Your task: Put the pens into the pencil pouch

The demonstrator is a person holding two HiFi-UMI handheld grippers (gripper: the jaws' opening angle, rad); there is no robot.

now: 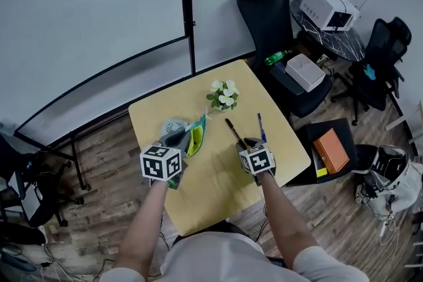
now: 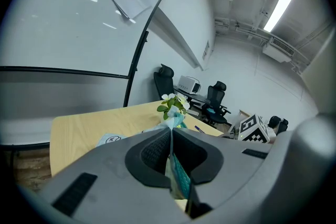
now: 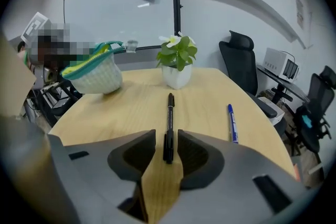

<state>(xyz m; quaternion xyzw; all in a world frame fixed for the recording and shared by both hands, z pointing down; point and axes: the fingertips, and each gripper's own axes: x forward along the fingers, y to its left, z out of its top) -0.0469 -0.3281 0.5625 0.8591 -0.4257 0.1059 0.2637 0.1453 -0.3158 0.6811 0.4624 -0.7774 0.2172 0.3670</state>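
Observation:
A knitted pencil pouch [image 1: 192, 139], white with a teal and yellow-green rim, lies at the table's left. My left gripper [image 1: 177, 143] is shut on its rim; in the left gripper view the teal fabric [image 2: 178, 170] is pinched between the pads. A black pen [image 1: 234, 132] lies on the table, pointing toward the plant. My right gripper [image 1: 248, 142] stands open low over the pen's near end [image 3: 168, 149], which sits between the jaws with a gap on each side. A blue pen [image 1: 262, 127] lies to the right of the black one. From the right gripper view the pouch [image 3: 94, 73] hangs at far left.
A small white pot of flowers [image 1: 223, 96] stands at the far side of the wooden table [image 1: 211, 191]. A black office chair [image 1: 271, 3] and a low box [image 1: 305, 72] are beyond the table's right corner. A whiteboard [image 1: 99, 16] stands behind.

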